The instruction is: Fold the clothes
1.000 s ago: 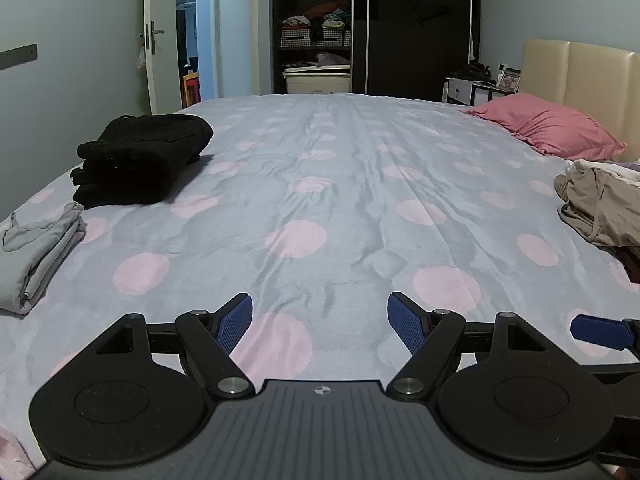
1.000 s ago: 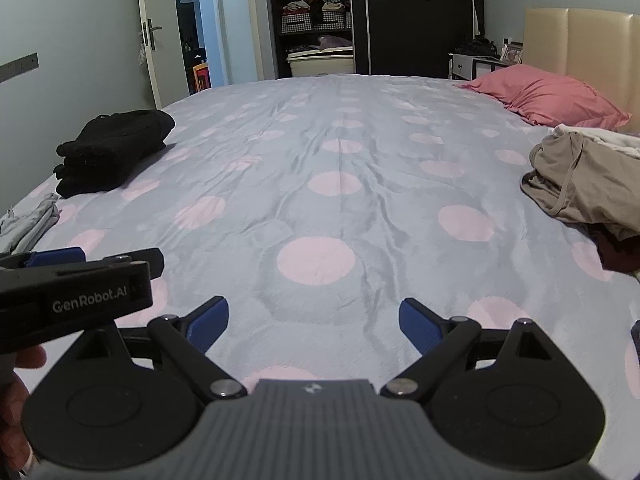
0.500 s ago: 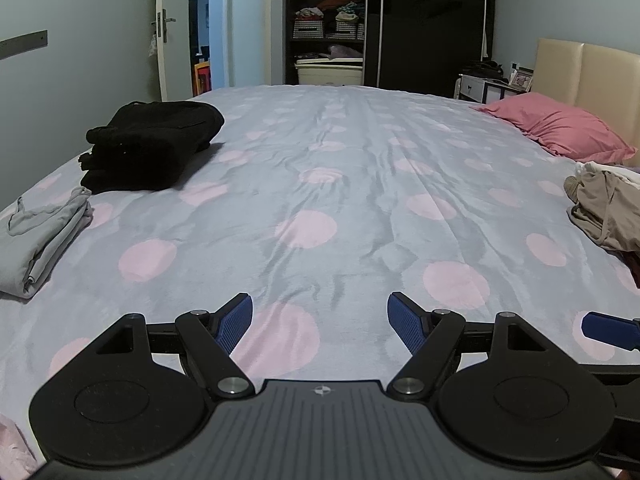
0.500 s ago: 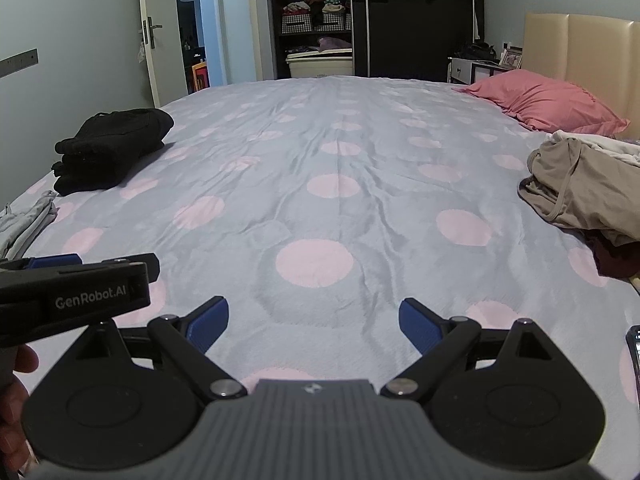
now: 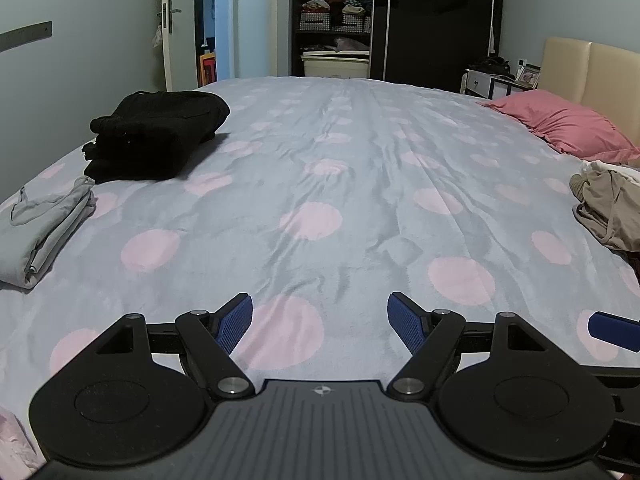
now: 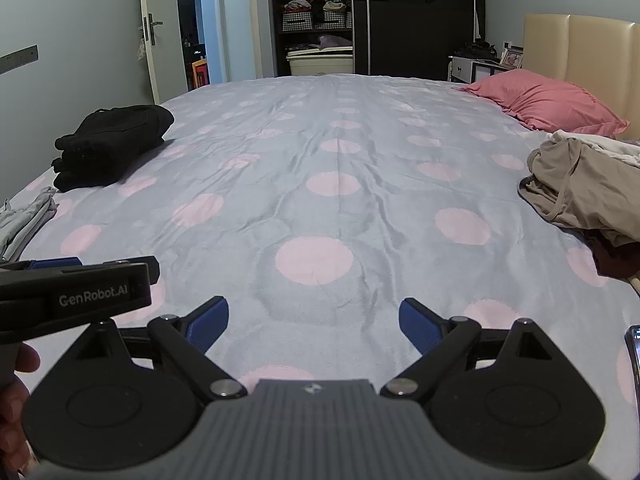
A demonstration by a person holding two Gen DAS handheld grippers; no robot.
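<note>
A folded black garment (image 5: 156, 136) (image 6: 110, 140) lies at the bed's far left, with a folded grey garment (image 5: 40, 224) (image 6: 22, 220) nearer on the left edge. An unfolded beige garment (image 5: 612, 208) (image 6: 580, 188) is heaped at the right on other clothes. My left gripper (image 5: 320, 320) hovers open over the near part of the bedspread, holding nothing. My right gripper (image 6: 314, 322) is open and empty too, just right of the left one, whose body (image 6: 72, 296) shows at the right wrist view's left edge.
The bed (image 5: 340, 200) has a grey cover with pink dots. A pink pillow (image 5: 568, 128) lies by the beige headboard (image 6: 580, 40). A dark wardrobe (image 5: 400, 16) and open door (image 6: 160, 32) stand beyond. A phone's edge (image 6: 634, 352) shows at right. A hand (image 6: 16, 380) holds the left gripper.
The left gripper has lifted and drawn back a little, so more of the grey garment shows. The right gripper has barely shifted. Both stay open.
</note>
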